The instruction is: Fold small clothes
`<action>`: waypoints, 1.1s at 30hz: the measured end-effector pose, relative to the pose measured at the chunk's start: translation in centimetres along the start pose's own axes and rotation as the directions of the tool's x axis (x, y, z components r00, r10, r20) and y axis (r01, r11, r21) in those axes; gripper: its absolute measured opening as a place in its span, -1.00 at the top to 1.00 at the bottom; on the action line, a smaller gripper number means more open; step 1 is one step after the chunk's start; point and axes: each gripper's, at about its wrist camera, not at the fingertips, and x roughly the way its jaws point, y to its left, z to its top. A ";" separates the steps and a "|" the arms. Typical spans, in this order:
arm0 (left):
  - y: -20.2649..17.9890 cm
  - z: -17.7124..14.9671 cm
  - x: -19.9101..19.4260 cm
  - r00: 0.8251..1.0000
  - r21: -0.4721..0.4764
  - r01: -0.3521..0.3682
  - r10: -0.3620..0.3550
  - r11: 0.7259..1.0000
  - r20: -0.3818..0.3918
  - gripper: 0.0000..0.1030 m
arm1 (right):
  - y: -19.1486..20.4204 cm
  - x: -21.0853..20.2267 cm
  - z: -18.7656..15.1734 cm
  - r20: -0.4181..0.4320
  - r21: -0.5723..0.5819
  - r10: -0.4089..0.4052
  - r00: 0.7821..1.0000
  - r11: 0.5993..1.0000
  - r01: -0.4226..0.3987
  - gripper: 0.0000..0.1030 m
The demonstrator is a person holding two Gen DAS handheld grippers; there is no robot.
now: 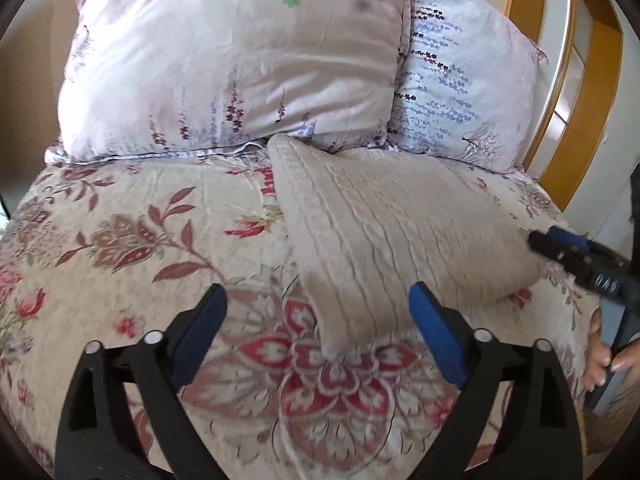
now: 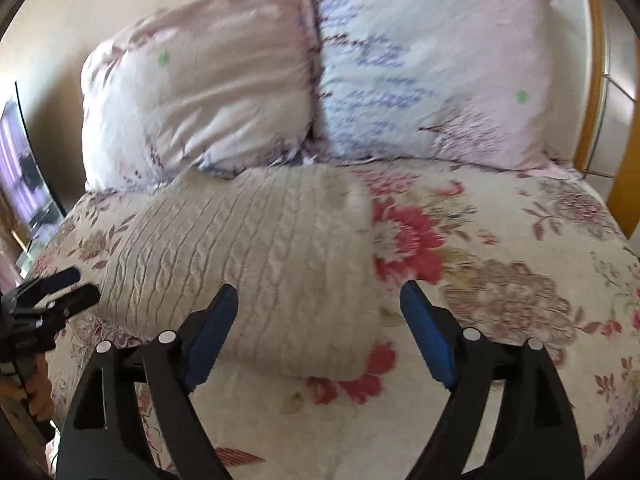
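Garment: a beige cable-knit sweater, folded into a compact block, lies flat on the bed, its far edge just short of the pillows.
Garment, right wrist view: the same beige knit spreads left of centre, its near edge between the right gripper's fingers and below them.
Bed: a cream quilted bedspread with red and brown flowers carries the sweater.
Left gripper: black frame with blue-padded fingers spread wide, holding nothing; the sweater's near corner lies under the gap between them, and whether they touch the cloth I cannot tell.
Left gripper, seen from the right wrist camera: at the sweater's left edge, just beside the cloth.
Right gripper: fingers spread wide, nothing held, hovering over the sweater's near right part.
Right gripper, left wrist view: its tip meets the sweater's right edge; contact is uncertain.
Right hand: wrapped around the gripper handle at the frame's right edge.
Pillows: a pale pink floral satin pillow stands beside a white pillow printed with lavender sprigs, touching, both behind the sweater.
Headboard side: a curved yellow wooden frame at the right.
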 end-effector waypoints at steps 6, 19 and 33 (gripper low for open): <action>-1.0 -1.3 -0.3 0.999 -0.005 -0.010 0.010 1.000 -0.032 -0.96 | -0.2 -0.4 -1.4 -0.033 0.028 -0.015 0.999 0.999 0.016 -0.90; -3.5 -2.6 2.1 0.980 0.057 -0.123 0.130 0.991 -0.154 -0.96 | 2.3 1.7 -3.9 -0.156 -0.034 -0.065 0.986 0.998 0.060 -0.97; -3.7 -3.2 3.5 0.966 0.079 -0.148 0.162 0.986 -0.204 -0.97 | 2.9 3.4 -4.8 -0.231 -0.057 -0.096 0.968 0.995 0.085 -0.97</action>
